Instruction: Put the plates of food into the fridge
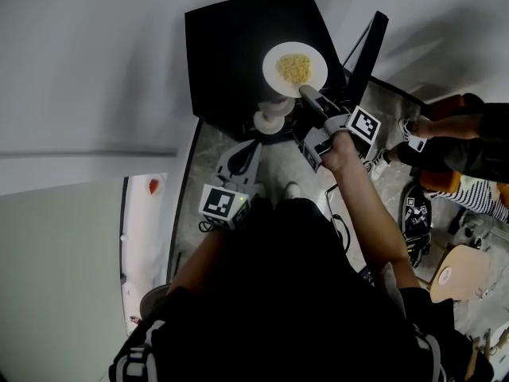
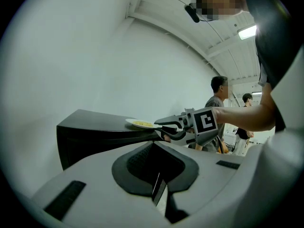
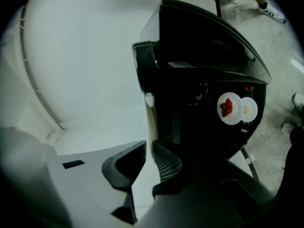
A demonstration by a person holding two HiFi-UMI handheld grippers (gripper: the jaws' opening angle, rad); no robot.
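A white plate of yellow food (image 1: 294,68) (image 2: 142,124) lies on top of a black stand (image 1: 238,54) (image 2: 85,132). My right gripper (image 1: 307,93) (image 2: 160,126) (image 3: 149,148) reaches level to the plate's near rim (image 3: 151,127). The rim sits in the narrow gap between its jaws, which stand slightly apart and do not press on it. My left gripper (image 1: 256,146) (image 2: 156,167) hangs back in front of the stand, below and left of the plate, shut and empty.
Two small white plates, one with strawberries (image 3: 230,109) and one beside it (image 3: 248,109), sit lower at the stand's front (image 1: 274,118). A white panel with a red item (image 1: 151,185) stands at the left. People (image 1: 461,146) and a wooden chair (image 1: 457,273) are at the right.
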